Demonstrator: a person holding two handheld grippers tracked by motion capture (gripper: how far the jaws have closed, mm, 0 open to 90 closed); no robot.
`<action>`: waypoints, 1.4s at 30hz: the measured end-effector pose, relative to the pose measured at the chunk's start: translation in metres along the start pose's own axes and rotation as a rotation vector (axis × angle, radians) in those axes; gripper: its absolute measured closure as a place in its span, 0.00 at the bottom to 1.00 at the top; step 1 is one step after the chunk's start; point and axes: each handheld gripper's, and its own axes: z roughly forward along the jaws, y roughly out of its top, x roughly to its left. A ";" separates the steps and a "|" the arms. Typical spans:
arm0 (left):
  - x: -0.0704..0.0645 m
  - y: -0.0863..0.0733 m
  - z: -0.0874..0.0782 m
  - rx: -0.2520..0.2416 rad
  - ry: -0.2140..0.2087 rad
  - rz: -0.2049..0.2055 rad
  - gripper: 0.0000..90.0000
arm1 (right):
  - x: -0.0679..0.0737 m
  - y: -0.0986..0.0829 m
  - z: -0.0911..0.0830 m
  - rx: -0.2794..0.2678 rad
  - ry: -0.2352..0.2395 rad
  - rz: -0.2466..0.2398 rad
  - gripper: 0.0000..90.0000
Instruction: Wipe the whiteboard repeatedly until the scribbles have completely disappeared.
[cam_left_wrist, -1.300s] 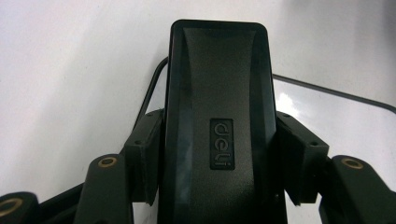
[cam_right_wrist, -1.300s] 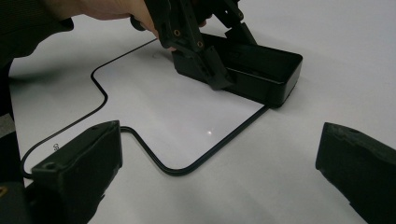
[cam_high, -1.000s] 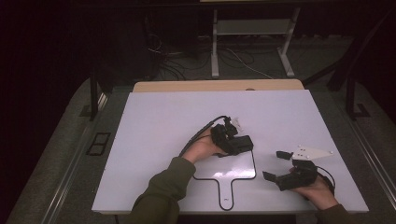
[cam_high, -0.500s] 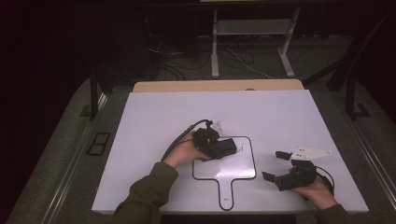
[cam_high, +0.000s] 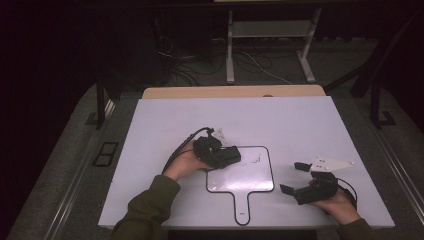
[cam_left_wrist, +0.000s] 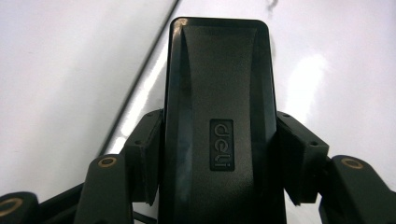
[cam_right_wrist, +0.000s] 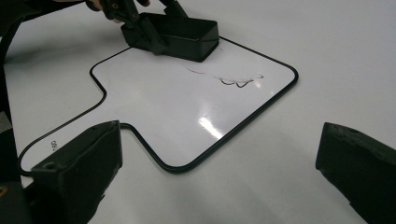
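Observation:
A paddle-shaped whiteboard (cam_high: 245, 177) with a black rim lies flat on the white table, its handle toward the front edge. A small dark scribble (cam_high: 257, 160) marks its upper right part, also visible as a scribble (cam_right_wrist: 233, 79) in the right gripper view. My left gripper (cam_high: 224, 158) is shut on a black eraser (cam_high: 229, 155) that rests at the board's upper left corner. The eraser (cam_left_wrist: 217, 116) carries a "deli" logo between the jaws of the left gripper (cam_left_wrist: 219, 149). My right gripper (cam_high: 294, 177) is open to the right of the board, holding nothing.
The white table (cam_high: 300, 125) has bare surface behind and to both sides of the board. A tan strip (cam_high: 235, 92) runs along its far edge. Beyond stand a metal stand (cam_high: 270, 30) and cables on the dark floor.
My left gripper has slid the eraser leftward across the top of the board to its upper left corner. The right gripper has stayed put.

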 end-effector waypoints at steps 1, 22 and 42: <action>0.003 0.000 0.000 -0.005 0.006 -0.006 0.44 | 0.000 0.000 0.000 0.000 -0.001 0.001 0.00; -0.010 0.006 0.005 -0.002 -0.041 0.050 0.44 | 0.000 0.000 0.000 -0.003 0.002 0.000 0.00; 0.008 0.005 0.004 -0.007 0.005 0.002 0.44 | -0.002 0.000 -0.001 -0.003 0.001 0.000 0.00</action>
